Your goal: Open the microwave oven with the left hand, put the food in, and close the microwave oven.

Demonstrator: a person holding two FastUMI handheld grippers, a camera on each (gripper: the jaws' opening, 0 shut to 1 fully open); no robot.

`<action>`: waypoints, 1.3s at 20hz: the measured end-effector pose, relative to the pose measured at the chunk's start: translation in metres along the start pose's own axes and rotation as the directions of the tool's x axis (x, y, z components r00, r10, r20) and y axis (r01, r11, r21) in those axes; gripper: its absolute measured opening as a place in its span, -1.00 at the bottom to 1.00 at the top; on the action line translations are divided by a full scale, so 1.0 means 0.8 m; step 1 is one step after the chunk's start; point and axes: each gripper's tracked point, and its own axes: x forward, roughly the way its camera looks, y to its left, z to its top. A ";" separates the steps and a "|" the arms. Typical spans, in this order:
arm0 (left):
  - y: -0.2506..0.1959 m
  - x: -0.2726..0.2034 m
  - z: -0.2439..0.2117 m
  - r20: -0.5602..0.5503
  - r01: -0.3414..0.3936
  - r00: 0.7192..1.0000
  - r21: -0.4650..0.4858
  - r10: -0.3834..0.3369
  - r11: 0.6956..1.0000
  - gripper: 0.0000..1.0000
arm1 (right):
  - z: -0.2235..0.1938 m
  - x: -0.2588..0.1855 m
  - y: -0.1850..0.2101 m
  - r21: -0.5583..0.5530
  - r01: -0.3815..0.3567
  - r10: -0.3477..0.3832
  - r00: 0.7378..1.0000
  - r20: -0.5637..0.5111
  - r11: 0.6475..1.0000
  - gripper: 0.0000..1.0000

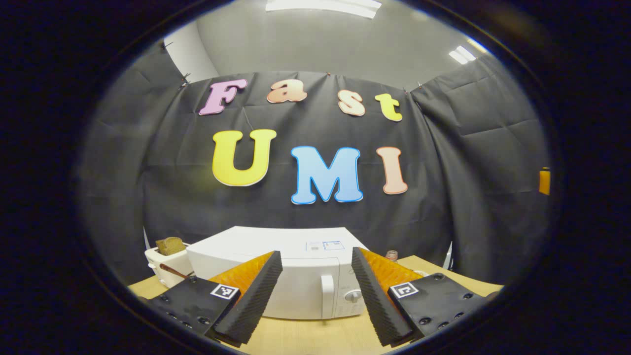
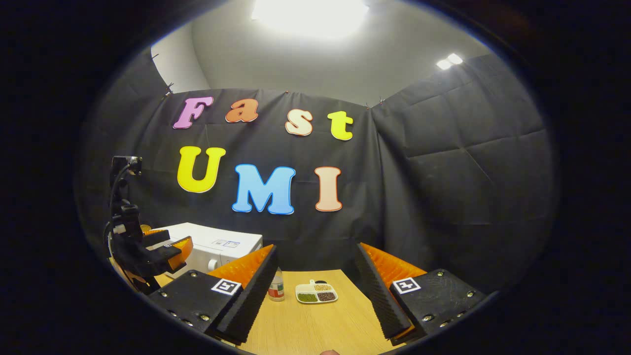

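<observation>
Black cloth walls close off the booth behind a wooden bench (image 1: 305,335). We see the left gripper (image 1: 315,291) with its jaws spread wide and empty, the shut microwave (image 1: 276,276) framed between them, its door handle (image 1: 327,296) just ahead. The right gripper (image 2: 315,291) also stands open, holding nothing; a divided food dish (image 2: 316,292) waits between its jaws, beside a small bottle (image 2: 276,288). We judge that a poorly centred pinch could slip off the handle or shove the oven backward.
</observation>
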 end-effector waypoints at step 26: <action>-0.031 0.140 -0.186 -0.311 -0.007 0.950 0.054 0.023 0.999 -0.27 | -0.030 -0.022 -0.062 -0.101 0.086 -0.095 0.991 -0.089 0.991 0.92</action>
